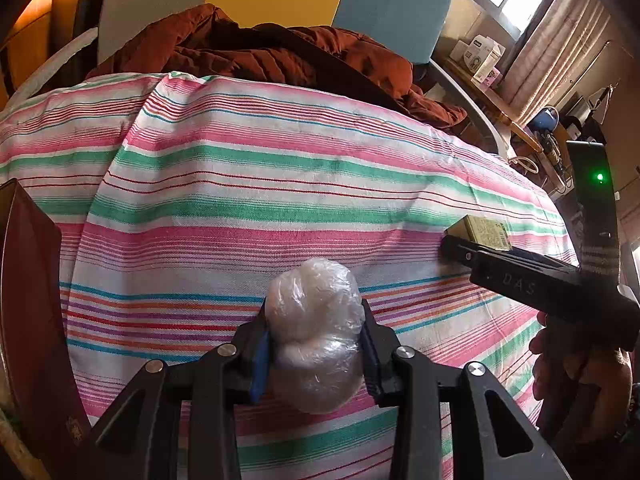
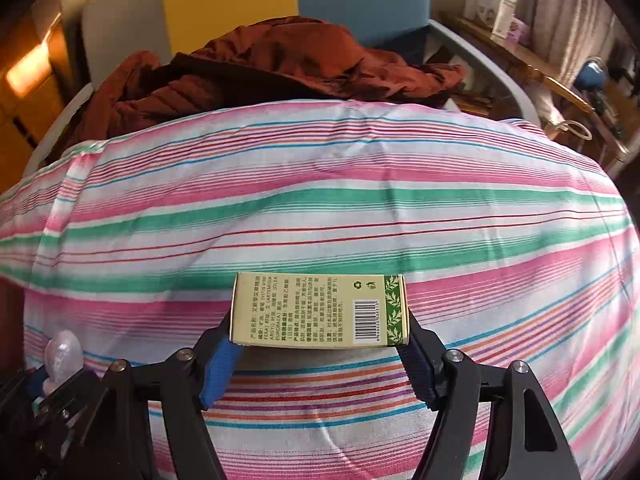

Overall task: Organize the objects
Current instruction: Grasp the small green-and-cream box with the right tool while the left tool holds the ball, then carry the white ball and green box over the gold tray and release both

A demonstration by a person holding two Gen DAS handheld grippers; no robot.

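The right gripper point(image 2: 320, 354) brackets the yellow-green box point(image 2: 319, 311) on the striped sheet point(image 2: 360, 200), its long axis crosswise spanning pad to pad, jaws half-open and apparently touching both ends, while the left gripper point(image 1: 314, 344) is clamped on a plastic-wrapped bundle point(image 1: 316, 332).

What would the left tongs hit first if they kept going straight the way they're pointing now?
Most likely the striped sheet on the bed. The left tongs are shut on a plastic-wrapped bundle and point down at the cloth, so the bundle's far end would touch it first. Nothing else lies ahead, though depth is hard to judge.
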